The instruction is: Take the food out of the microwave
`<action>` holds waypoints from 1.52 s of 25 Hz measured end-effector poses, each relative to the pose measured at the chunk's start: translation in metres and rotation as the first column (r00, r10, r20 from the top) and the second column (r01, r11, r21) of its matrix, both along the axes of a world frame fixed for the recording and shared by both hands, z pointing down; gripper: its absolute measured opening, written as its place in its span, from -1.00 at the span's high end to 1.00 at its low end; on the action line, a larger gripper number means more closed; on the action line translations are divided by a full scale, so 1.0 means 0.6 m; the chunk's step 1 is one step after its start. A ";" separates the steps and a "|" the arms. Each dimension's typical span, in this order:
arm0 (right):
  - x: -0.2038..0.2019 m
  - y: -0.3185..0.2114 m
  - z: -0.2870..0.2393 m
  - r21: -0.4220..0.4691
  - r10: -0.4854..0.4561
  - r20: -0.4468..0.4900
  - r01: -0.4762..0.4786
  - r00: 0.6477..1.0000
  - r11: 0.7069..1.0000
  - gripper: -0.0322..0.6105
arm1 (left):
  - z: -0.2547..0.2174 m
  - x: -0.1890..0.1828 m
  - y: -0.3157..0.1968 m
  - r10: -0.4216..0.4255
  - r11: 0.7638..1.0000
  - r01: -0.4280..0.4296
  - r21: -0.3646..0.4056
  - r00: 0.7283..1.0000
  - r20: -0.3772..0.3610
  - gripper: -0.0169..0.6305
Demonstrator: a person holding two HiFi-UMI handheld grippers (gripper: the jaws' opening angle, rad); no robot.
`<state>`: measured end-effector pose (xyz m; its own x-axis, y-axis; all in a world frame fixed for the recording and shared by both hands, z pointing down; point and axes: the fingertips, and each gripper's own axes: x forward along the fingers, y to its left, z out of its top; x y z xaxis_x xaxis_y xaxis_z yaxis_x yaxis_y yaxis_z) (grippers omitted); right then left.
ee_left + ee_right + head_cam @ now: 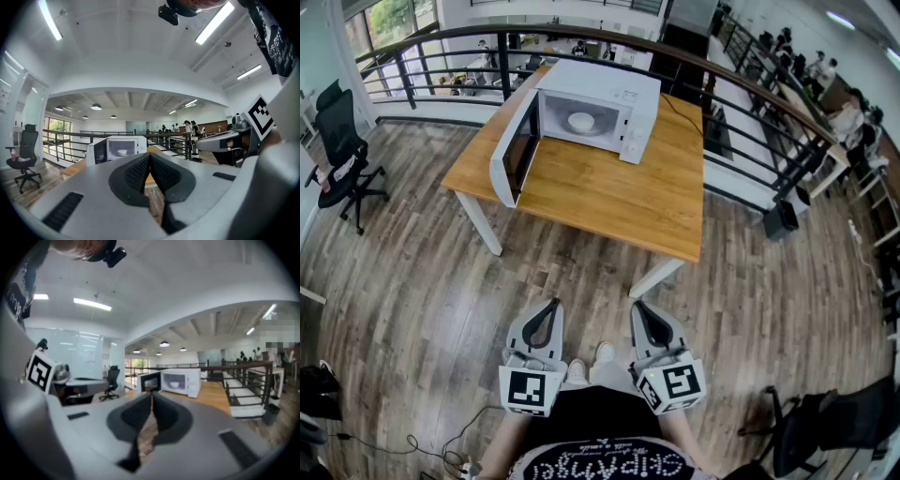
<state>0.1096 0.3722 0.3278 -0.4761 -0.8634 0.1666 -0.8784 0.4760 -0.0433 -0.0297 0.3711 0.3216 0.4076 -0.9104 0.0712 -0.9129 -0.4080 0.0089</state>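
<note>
Facing table edge across wood floor | microwave door open

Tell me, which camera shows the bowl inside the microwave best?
The head view: the bowl looks largest there, inside the open microwave. The left gripper view shows it tiny and distant; the right gripper view, tiny and blurred.
</note>
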 end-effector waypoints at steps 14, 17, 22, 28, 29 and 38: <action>0.011 -0.005 0.001 -0.001 0.003 -0.014 -0.003 1.000 1.000 0.79 | -0.004 0.007 -0.008 0.011 1.000 -0.011 0.007 1.000 -0.005 0.84; 0.010 -0.009 0.002 -0.001 0.006 -0.014 -0.006 1.000 1.000 0.79 | -0.004 0.008 -0.012 0.017 1.000 -0.017 0.007 1.000 -0.003 0.84; 0.004 -0.014 0.005 0.007 -0.011 -0.015 0.011 1.000 1.000 0.79 | 0.000 0.004 -0.019 0.015 1.000 -0.015 0.003 1.000 -0.001 0.84; 0.005 -0.011 0.017 -0.002 -0.007 0.003 0.007 1.000 1.000 0.79 | 0.008 -0.006 -0.017 0.008 1.000 -0.008 -0.008 1.000 -0.006 0.84; 0.005 -0.011 0.019 -0.006 -0.009 0.004 0.009 1.000 1.000 0.79 | 0.010 -0.007 -0.018 0.004 1.000 -0.004 -0.009 1.000 -0.004 0.84; 0.012 -0.059 0.042 -0.037 -0.033 0.026 0.034 0.999 0.999 0.79 | 0.030 -0.009 -0.058 -0.029 0.999 0.029 -0.038 1.000 0.002 0.84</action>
